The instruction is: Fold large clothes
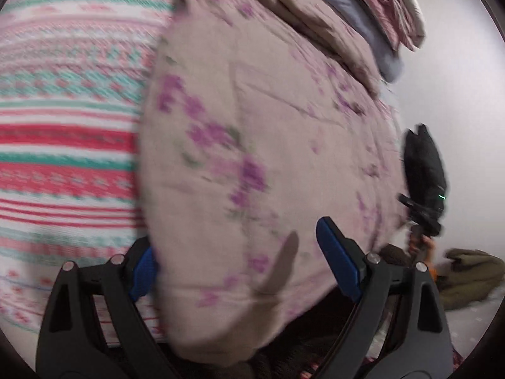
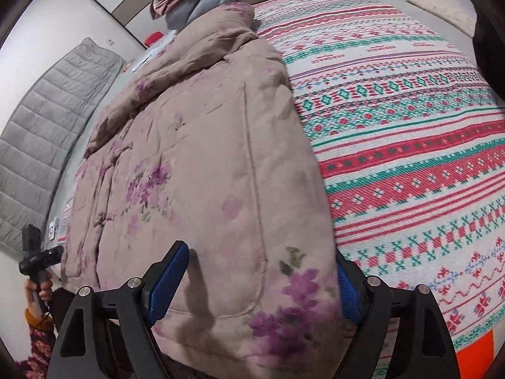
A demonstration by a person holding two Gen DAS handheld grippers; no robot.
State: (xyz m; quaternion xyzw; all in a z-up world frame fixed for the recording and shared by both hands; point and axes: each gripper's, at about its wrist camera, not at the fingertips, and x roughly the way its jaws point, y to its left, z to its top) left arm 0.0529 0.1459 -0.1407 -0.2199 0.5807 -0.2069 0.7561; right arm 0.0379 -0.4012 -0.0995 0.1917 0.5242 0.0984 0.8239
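A large padded garment of pale pink-beige cloth with purple flowers (image 1: 252, 145) lies along a striped red, green and white woven cover (image 1: 63, 145). It also shows in the right wrist view (image 2: 202, 164), on the same cover (image 2: 410, 158). My left gripper (image 1: 240, 268) is open, its blue pads wide apart on either side of the garment's near end. My right gripper (image 2: 262, 284) is open too, its pads astride the near hem. The other gripper (image 1: 424, 189) shows at the garment's right edge in the left wrist view, and at the far left in the right wrist view (image 2: 38, 259).
Folded pink and grey bedding (image 1: 372, 15) is stacked at the far end. A grey quilted pad (image 2: 47, 126) leans on the wall at left. An olive garment (image 1: 470, 271) lies on the floor at right. A white wall (image 1: 457, 110) borders the bed.
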